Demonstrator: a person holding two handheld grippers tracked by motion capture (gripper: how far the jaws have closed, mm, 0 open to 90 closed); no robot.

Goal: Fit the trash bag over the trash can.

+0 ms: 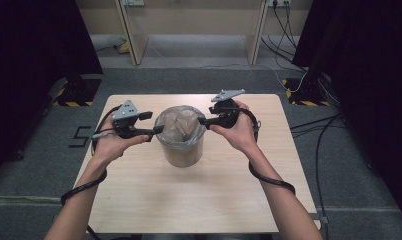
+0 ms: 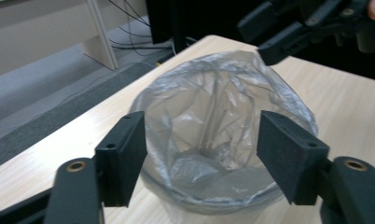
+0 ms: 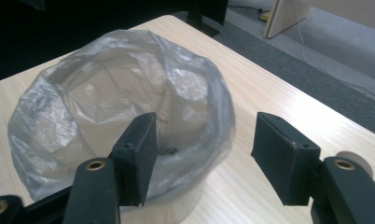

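Note:
A small round bin (image 1: 181,150) stands at the middle of the wooden table (image 1: 139,200), lined with a crinkled translucent plastic bag (image 1: 180,120) folded over its rim. My left gripper (image 1: 153,123) is at the bin's left rim, its jaws wide apart; in the left gripper view it (image 2: 202,154) frames the bag's (image 2: 209,112) near edge without pressing on it. At the right rim my right gripper (image 1: 203,119) is open too. The right gripper view has the bag's edge (image 3: 223,126) between its (image 3: 204,154) jaws, untouched. The right gripper (image 2: 279,37) also appears across the bin in the left gripper view.
Bare tabletop lies in front of the bin and to both sides. Beyond the table's far edge are grey floor, pale furniture legs (image 1: 131,40) and loose cables (image 1: 284,30). Dark curtains flank the scene, with yellow-and-black striped stand bases (image 1: 74,95) at their feet.

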